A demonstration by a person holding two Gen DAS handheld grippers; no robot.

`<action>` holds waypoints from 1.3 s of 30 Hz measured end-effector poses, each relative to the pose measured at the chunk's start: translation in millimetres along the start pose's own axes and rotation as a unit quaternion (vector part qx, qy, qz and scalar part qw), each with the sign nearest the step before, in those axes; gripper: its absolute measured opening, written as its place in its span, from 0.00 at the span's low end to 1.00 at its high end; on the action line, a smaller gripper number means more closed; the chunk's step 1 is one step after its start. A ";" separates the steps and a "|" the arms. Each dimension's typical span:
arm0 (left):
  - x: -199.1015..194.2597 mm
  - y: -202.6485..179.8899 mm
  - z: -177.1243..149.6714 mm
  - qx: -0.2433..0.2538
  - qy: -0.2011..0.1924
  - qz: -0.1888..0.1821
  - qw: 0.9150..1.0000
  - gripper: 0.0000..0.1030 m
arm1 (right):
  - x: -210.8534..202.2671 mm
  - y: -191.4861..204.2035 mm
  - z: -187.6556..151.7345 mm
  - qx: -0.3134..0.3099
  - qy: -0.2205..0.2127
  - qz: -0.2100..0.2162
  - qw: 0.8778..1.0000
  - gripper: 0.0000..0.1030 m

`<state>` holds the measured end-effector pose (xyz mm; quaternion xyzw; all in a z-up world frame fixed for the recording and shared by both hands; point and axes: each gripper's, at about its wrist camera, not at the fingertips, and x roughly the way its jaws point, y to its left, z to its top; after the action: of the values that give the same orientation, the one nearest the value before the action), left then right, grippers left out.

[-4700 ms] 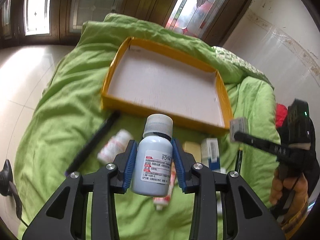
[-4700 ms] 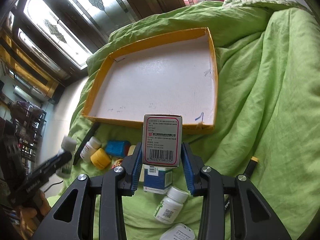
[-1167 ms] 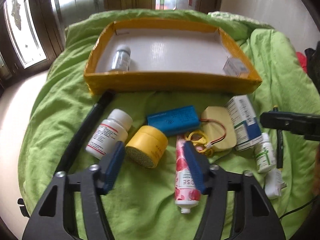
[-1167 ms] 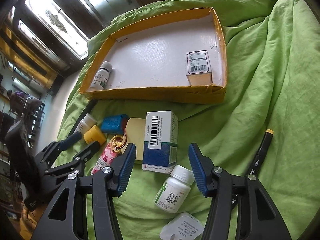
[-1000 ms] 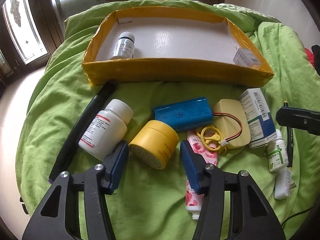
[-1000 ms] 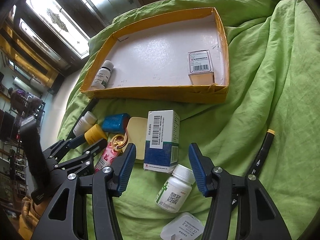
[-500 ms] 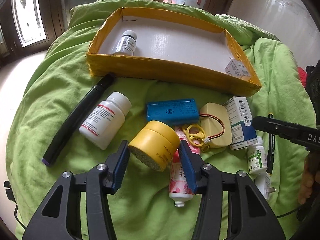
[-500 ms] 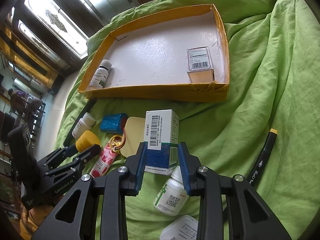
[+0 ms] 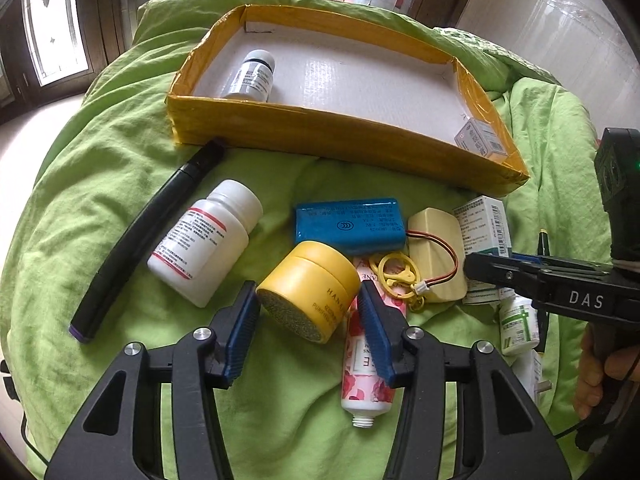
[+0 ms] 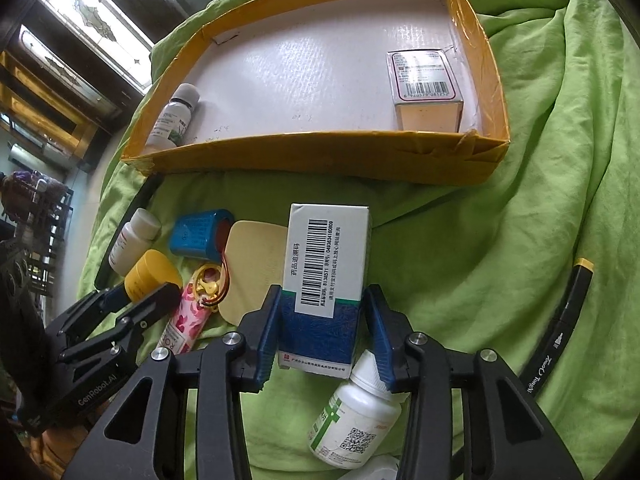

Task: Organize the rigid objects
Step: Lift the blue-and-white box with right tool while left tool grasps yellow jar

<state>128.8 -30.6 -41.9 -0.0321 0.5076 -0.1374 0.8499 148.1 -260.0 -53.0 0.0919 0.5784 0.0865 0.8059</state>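
Note:
A yellow-walled cardboard tray (image 9: 320, 136) (image 10: 320, 152) lies on the green bedcover, holding a small grey bottle (image 9: 252, 76) (image 10: 174, 118) at its left and a small box (image 10: 426, 88) (image 9: 480, 142) at its right. My left gripper (image 9: 306, 316) is shut on a yellow round jar (image 9: 310, 294), which lies on its side. My right gripper (image 10: 324, 328) is shut on the blue-and-white medicine box (image 10: 326, 280). The jar also shows in the right wrist view (image 10: 150, 272).
Loose on the cover are a white pill bottle (image 9: 208, 240), a black marker (image 9: 144, 236), a blue battery pack (image 9: 348, 226), a beige block (image 9: 436, 252), a yellow key clip (image 9: 394, 270), a pink tube (image 9: 368, 360), a small white bottle (image 10: 356, 416) and a yellow-tipped black pen (image 10: 560, 320).
Both grippers dropped their earlier items in the tray, came back to the pile, and closed: the left on the yellow jar, the right on the blue-and-white box.

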 end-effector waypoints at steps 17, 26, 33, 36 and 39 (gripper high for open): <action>-10.0 -0.6 0.4 0.009 -0.025 0.008 1.000 0.47 | -33.4 4.0 -10.5 -0.032 -0.051 -0.013 0.998 0.30; -14.0 1.0 1.0 0.006 -0.035 0.012 0.999 0.47 | -34.1 3.0 -8.8 -0.028 -0.054 -0.013 0.998 0.30; -15.9 1.2 1.7 0.006 -0.041 0.023 0.999 0.47 | -34.8 3.6 -8.2 -0.027 -0.058 -0.014 0.998 0.30; -16.6 0.2 2.4 0.010 -0.045 0.031 0.998 0.47 | -37.3 3.2 -8.0 -0.027 -0.062 -0.015 0.998 0.30; -17.2 -0.6 3.0 0.015 -0.049 0.040 0.998 0.47 | -40.2 3.9 -8.3 -0.027 -0.066 -0.016 0.997 0.30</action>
<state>123.6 -26.9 -25.7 -0.0061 0.4645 -0.1091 0.8788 127.4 -265.7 -17.8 0.0669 0.5224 0.0831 0.8460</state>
